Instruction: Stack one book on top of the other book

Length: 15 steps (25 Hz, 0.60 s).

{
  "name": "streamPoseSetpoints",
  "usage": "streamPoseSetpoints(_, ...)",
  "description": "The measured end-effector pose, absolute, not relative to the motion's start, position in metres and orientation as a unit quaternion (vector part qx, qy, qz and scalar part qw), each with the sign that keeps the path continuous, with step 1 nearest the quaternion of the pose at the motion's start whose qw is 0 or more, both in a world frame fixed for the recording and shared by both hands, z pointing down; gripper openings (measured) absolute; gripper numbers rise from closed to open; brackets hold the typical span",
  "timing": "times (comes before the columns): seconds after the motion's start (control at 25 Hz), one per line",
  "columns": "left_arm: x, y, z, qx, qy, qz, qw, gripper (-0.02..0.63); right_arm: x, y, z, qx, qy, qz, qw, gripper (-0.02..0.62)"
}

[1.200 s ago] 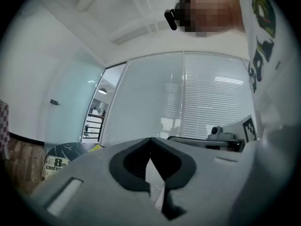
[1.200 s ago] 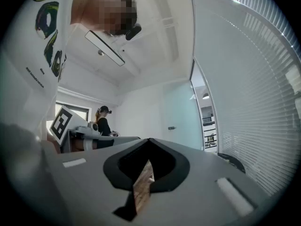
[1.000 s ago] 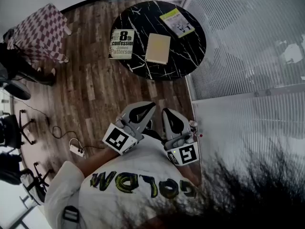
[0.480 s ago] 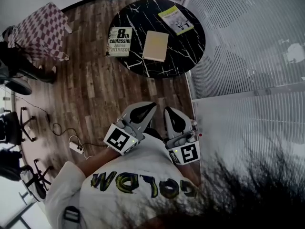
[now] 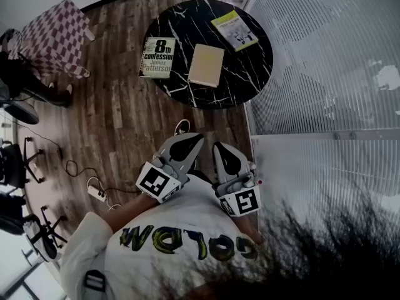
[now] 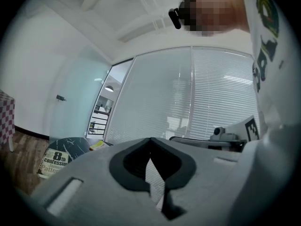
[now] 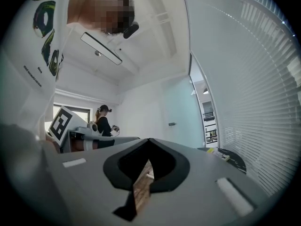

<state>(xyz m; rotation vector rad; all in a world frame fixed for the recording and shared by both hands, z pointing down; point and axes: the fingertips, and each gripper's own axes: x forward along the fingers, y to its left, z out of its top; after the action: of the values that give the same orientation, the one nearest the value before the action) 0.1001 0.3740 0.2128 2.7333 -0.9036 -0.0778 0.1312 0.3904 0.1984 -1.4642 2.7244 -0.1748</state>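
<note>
Three books lie on a round black marble table (image 5: 240, 80): an "8th confession" paperback (image 5: 158, 57) at its left edge, a plain tan book (image 5: 206, 65) in the middle, a yellow-green one (image 5: 234, 30) at the back. My left gripper (image 5: 195, 137) and right gripper (image 5: 217, 147) are held close to my chest, well short of the table, both shut and empty. The left gripper view shows the paperback (image 6: 53, 162) far off at the left. In the right gripper view the table's edge (image 7: 230, 157) shows at the right.
A wood floor (image 5: 119, 124) lies between me and the table. A checkered chair (image 5: 53, 39) stands at the left, with a power strip and cable (image 5: 97, 194) on the floor. A slatted glass wall (image 5: 325, 74) runs along the right. Another person (image 7: 102, 121) stands far off.
The table and books have shifted slightly in the head view as I moved a little. A shoe tip now shows on the floor ahead of the grippers. Both grippers stay shut.
</note>
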Motion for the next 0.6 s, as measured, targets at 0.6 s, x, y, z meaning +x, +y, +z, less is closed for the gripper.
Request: streamPoseSetpoints(0.6,0.101,0.228,0.218,0.942,-0.303,-0.028,0.145,0.003,0.131,0.243,0.204,-0.483,0.873,-0.064,0.009,0.002)
